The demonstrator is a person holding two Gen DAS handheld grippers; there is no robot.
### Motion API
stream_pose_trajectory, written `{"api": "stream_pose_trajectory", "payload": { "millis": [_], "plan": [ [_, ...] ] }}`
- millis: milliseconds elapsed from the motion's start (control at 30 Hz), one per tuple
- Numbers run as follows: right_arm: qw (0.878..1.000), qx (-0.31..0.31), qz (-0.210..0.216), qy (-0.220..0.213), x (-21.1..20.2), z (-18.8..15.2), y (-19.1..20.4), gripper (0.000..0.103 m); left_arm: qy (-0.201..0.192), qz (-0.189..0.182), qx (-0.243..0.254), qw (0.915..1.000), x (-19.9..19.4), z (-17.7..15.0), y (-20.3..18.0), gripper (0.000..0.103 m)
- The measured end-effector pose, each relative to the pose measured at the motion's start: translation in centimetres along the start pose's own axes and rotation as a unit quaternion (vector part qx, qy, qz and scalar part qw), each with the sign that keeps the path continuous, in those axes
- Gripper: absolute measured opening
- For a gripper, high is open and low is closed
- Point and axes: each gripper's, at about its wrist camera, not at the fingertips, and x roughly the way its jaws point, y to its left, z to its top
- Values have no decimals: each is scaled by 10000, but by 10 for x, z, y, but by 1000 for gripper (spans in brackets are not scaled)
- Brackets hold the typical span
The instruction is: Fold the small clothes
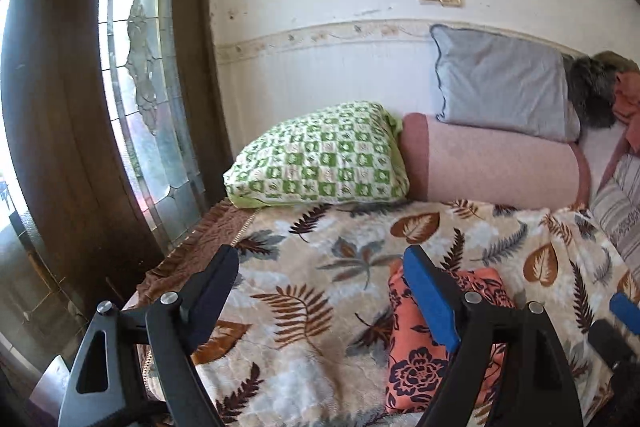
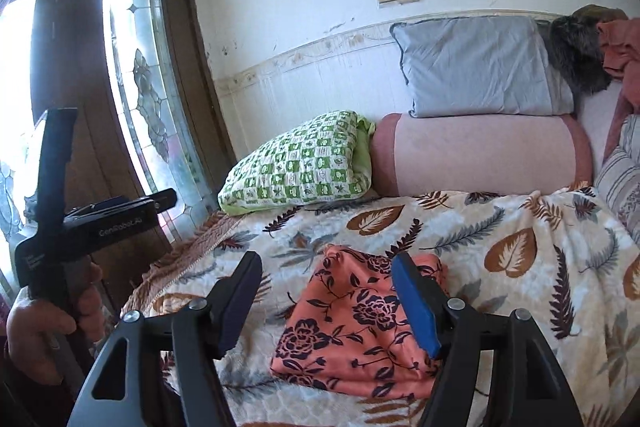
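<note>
My left claw (image 1: 320, 291) is spread wide with nothing between its fingers, above the leaf-print blanket (image 1: 320, 235) on the bed. My right claw (image 2: 326, 291) is also spread wide and holds nothing. The folded orange flowered cloth (image 2: 352, 327) lies on the blanket near the bed's front edge, under the right claw. A green checked pillow (image 2: 300, 167) sits at the far edge, beside a pink bolster (image 2: 480, 155).

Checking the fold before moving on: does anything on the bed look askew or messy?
The orange floral cloth lies folded but lopsided: its far end bunches up and its edges don't line up. At the far right, a rust-coloured garment sits crumpled beside the grey pillow. Both tools are open and hold nothing.
</note>
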Motion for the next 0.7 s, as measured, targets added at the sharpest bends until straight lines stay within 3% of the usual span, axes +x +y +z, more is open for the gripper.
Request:
{"api": "stream_pose_trajectory", "payload": {
  "millis": [200, 533, 633, 700],
  "plan": [
    [9994, 2, -180, 284, 10, -12, 11, 73, 29, 120, 17, 9999, -2, -4, 8, 86],
    [9979, -40, -508, 409, 14, -19, 11, 73, 133, 359, 196, 9991, 5, -19, 4, 86],
    [9966, -78, -664, 471, 16, -22, 8, 73, 172, 339, 303, 9988, 5, -26, -2, 95],
    [9958, -77, -737, 537, 17, -25, 6, 73, 179, 290, 335, 9989, 5, -30, -5, 96]
  ]
}}
